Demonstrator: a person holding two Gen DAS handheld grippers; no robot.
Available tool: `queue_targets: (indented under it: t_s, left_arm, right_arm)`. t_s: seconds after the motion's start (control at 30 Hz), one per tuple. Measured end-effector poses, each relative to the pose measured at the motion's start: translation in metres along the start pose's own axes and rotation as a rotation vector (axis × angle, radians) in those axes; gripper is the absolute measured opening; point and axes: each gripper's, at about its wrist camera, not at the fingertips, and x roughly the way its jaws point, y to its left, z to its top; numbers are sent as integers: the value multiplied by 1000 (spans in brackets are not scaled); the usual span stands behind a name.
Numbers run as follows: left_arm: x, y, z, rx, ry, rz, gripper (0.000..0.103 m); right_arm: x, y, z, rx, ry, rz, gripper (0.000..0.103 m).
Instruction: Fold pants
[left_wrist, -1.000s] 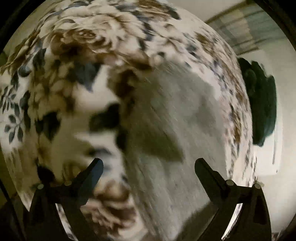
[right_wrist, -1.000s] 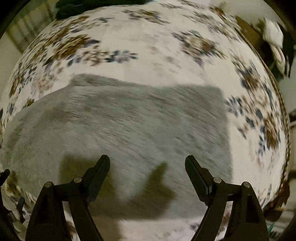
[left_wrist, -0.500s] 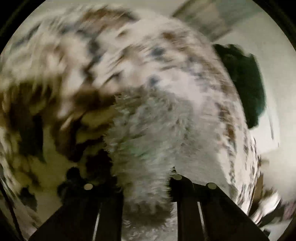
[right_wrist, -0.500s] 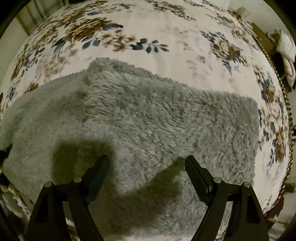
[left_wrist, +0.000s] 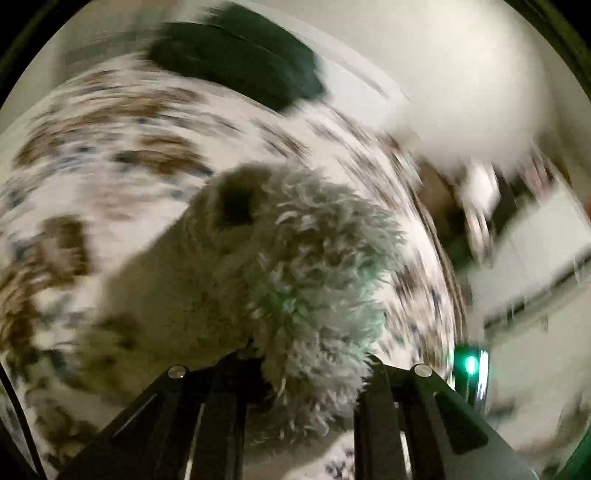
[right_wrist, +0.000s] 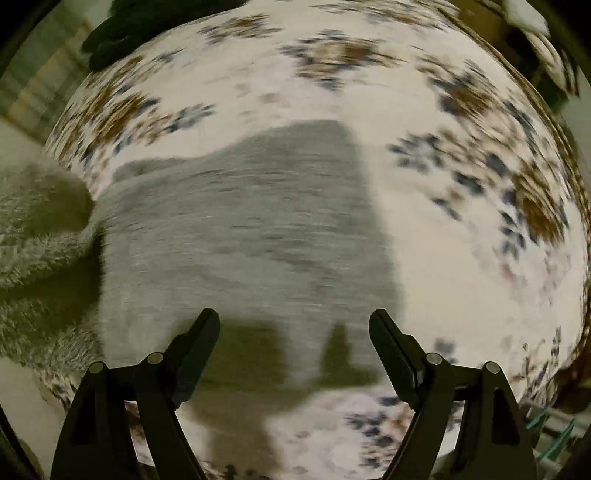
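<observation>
Left hand-held gripper (left_wrist: 314, 373) is clamping a bunched fold of the fluffy grey pants (left_wrist: 295, 280), lifting it above the floral bedspread (left_wrist: 110, 147); bkgd is motion-blurred. Right hand-held gripper (right_wrist: 294, 332) is hovering w/ jaws spread wide, gripping nothing, over the rest of the pants (right_wrist: 251, 229), which are lying flat on the bedspread (right_wrist: 461, 258). Raised part of the pants is showing at the left edge of the right wrist view. A dark green item (left_wrist: 236, 70) is sitting at the bed's far edge.
</observation>
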Motion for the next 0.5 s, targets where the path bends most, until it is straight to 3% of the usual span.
queue_targets:
  t_s: [0.1, 0.17, 0.23, 0.3, 0.37, 0.4, 0.43, 0.5]
  left_arm:
    - [63, -54, -28, 126, 149, -25, 13]
    - [101, -77, -45, 174, 242, 29, 17]
    - [118, -84, -51, 156, 296, 77, 23]
    - [118, -84, -49, 116, 299, 85, 31]
    - [103, -84, -42, 91, 248, 92, 61]
    - [96, -84, -42, 88, 235, 100, 93]
    - [85, -81, -38, 76, 206, 125, 101]
    - [64, -70, -33, 49, 148, 171, 101]
  right_arm:
    - [6, -53, 1, 51, 14, -12, 85]
    - [13, -81, 7, 64, 42, -4, 85]
    - [16, -105, 12, 96, 63, 40, 85]
    - [15, -120, 19, 129, 66, 114, 85]
    - [10, -126, 29, 146, 52, 205, 85]
    - [7, -125, 35, 148, 48, 250, 85]
    - [6, -123, 40, 148, 49, 303, 85]
    - [7, -113, 54, 146, 58, 422, 85]
